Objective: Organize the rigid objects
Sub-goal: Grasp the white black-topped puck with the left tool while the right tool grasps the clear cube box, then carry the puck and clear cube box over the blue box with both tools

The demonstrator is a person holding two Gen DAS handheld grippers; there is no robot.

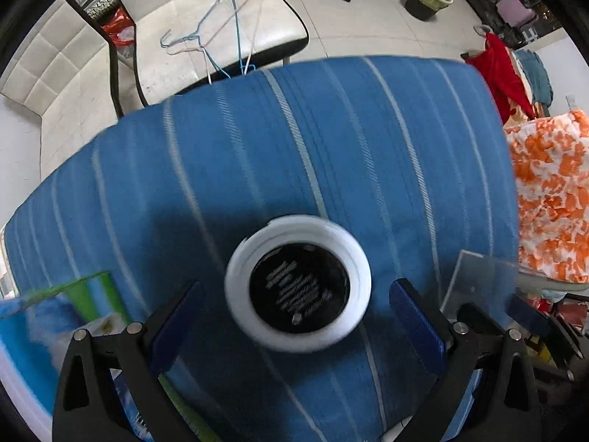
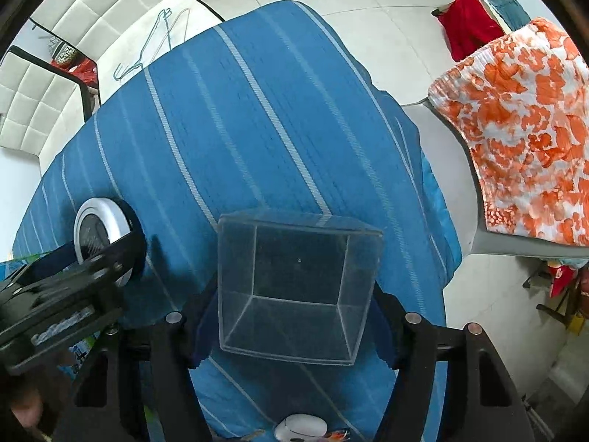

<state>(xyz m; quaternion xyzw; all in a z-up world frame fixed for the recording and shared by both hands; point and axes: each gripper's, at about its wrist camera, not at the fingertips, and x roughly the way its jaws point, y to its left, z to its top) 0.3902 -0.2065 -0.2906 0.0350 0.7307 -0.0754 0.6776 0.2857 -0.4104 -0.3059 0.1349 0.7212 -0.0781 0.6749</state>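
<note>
Left wrist: left tongs [image 1: 298, 316] point down, apart around white disc [image 1: 298, 283]; right tongs [image 2: 291, 316] clamp clear box [image 2: 294, 287].

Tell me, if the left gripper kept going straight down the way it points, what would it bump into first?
Most likely the round white device with a black centre. It lies on the blue striped cloth, directly between the left gripper's open fingers. How much gap remains is hard to judge.

Blurred pale lettering on black centre of round white-rimmed disc [image 1: 298, 283], between left gripper's fingers; unreadable. No other text.
</note>
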